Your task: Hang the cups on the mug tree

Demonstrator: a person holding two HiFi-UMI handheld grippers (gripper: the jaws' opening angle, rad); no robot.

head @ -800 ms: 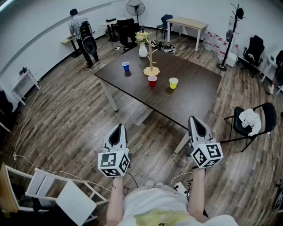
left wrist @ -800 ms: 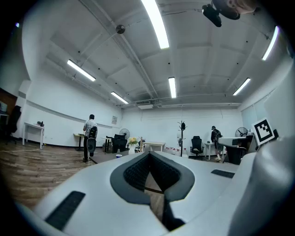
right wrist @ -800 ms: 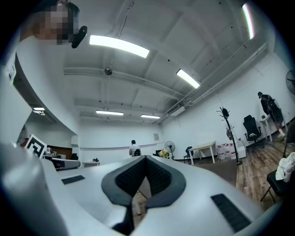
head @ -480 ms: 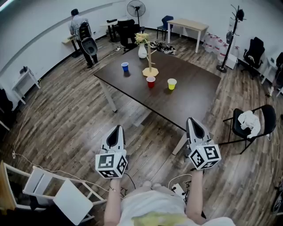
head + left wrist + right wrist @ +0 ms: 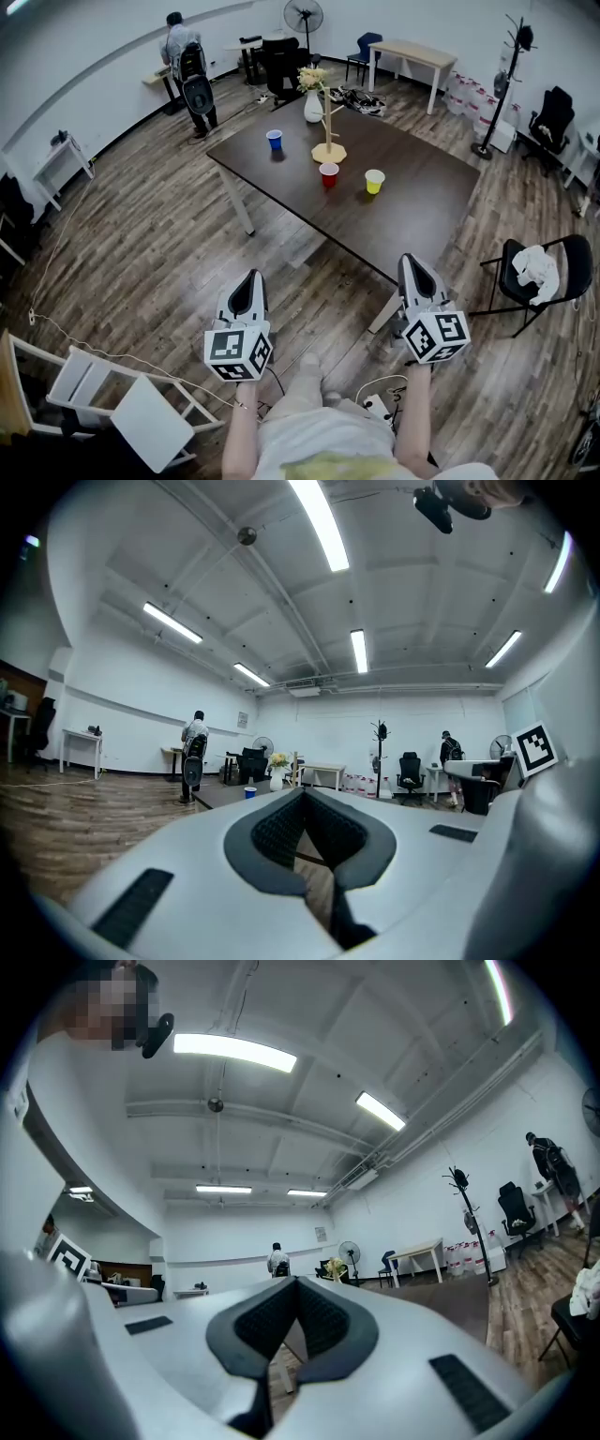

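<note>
Since the earlier head view the person's leg (image 5: pixel 302 392) has come forward between the two grippers, and the tabletop (image 5: pixel 422 211) sits a little to the right of where it was in that view; the walk-up is under way and no cup has been touched.

On the tabletop the mug tree (image 5: pixel 328 131) stands upright with bare pegs. All three cups stand mouth up. The red cup (image 5: pixel 328 174) is just in front of the tree's base, the yellow cup (image 5: pixel 374 181) is to the tree's front right, and the blue cup (image 5: pixel 274 140) is to its left.

Both grippers are well short of the tree and point toward it. The left tongs (image 5: pixel 249 278) and right tongs (image 5: pixel 411 260) are each pressed together with nothing between them. I judge the right tongs better placed for the yellow and red cups and the left for the blue; either must open before a rim can be taken.

Only the head view shows all three cups. The left gripper view catches only the blue one beyond its tips, low and far. The right gripper view shows no cup I can make out.
</note>
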